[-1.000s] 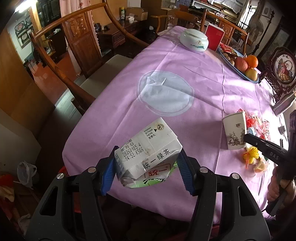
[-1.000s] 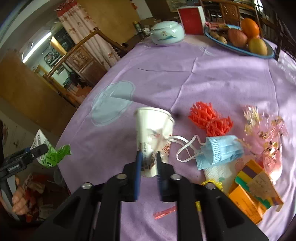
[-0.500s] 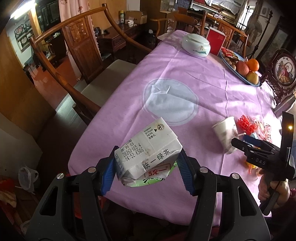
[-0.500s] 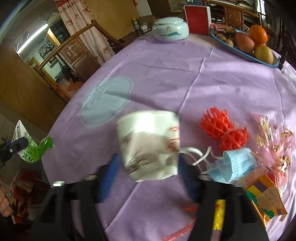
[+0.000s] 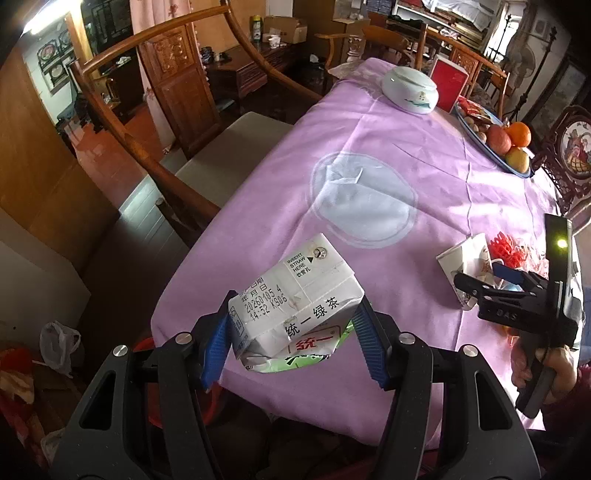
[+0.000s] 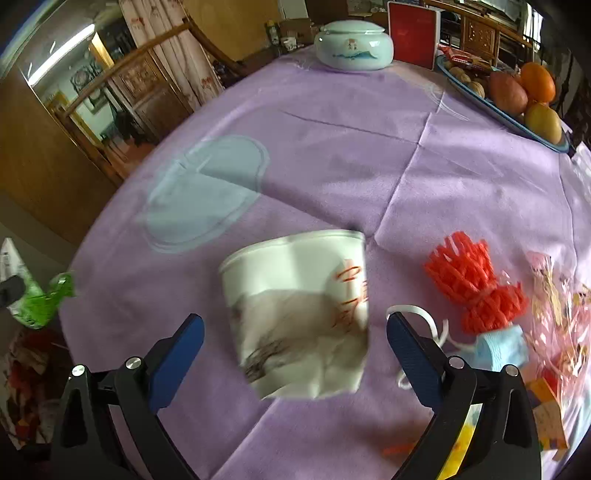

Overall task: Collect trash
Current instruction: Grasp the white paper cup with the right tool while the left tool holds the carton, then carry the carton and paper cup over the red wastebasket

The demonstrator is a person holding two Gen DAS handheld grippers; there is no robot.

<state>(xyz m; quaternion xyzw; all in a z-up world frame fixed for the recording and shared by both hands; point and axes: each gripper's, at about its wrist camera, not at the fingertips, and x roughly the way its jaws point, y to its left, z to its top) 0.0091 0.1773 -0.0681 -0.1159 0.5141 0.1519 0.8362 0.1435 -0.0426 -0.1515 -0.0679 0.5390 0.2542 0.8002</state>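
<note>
My left gripper (image 5: 291, 343) is shut on a crushed white and green drink carton (image 5: 291, 310), held in the air off the table's near-left edge; the same carton (image 6: 33, 299) shows at the left edge of the right wrist view. My right gripper (image 6: 295, 350) has its jaws opening wide. A white paper cup (image 6: 299, 314) with a red and grey print lies tilted and blurred between them, with a gap at each pad. In the left wrist view the right gripper (image 5: 491, 280) hovers at the cup (image 5: 465, 266), near the table's right side.
On the purple tablecloth (image 6: 332, 147) to the right of the cup lie a red foam net (image 6: 472, 288), a blue face mask (image 6: 498, 347), a cellophane wrapper (image 6: 554, 306) and coloured cartons (image 6: 546, 413). A lidded ceramic jar (image 6: 352, 48), red box (image 6: 413, 33) and fruit plate (image 6: 480, 98) stand at the back. A wooden chair (image 5: 177, 110) stands on the left.
The right gripper's jaws went from pinching the cup's wall to wide apart, and the cup tipped over between them. The left gripper keeps its hold on the carton.
</note>
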